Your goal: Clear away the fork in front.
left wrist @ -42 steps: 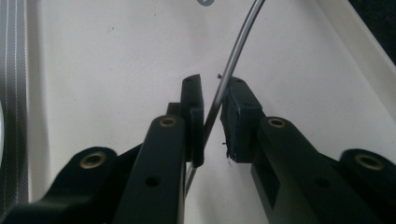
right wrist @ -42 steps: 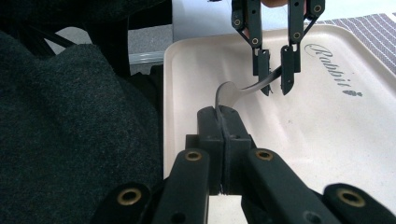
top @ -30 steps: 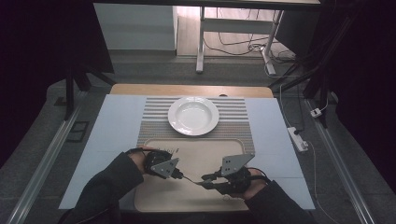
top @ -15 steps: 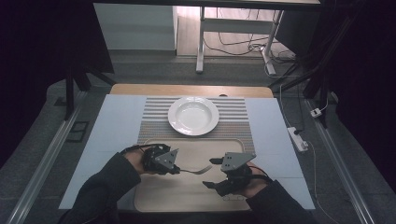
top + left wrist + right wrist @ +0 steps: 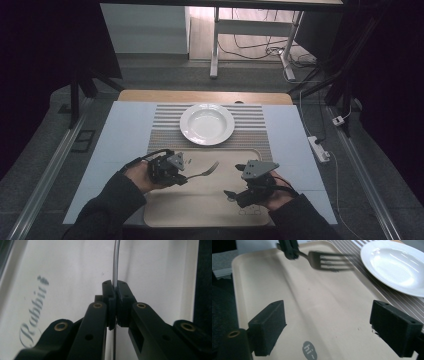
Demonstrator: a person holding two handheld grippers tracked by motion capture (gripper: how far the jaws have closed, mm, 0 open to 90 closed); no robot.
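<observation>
A person seated at the bottom of the high view works two hand-held grippers over a beige tray at lower centre. The left gripper, left of centre, has its jaws pressed together on the handle of a metal fork, whose tines point up and to the right, toward a white plate that sits above the tray on a striped mat. In the left gripper view the black pads pinch the thin handle edge-on; the fork's head is cut off at the top of the frame, and the blurred word "Rabbit" runs up the tray at left. The right gripper, at lower right of the high view, holds nothing; in its own view the jaws stand spread wide at the bottom corners, with the tray's "hi~" mark between them. The fork's tines appear soft and out of focus at upper centre of that frame, and the plate is cropped by the upper right edge. The tray's near rim is hidden by the person's dark sleeves.
</observation>
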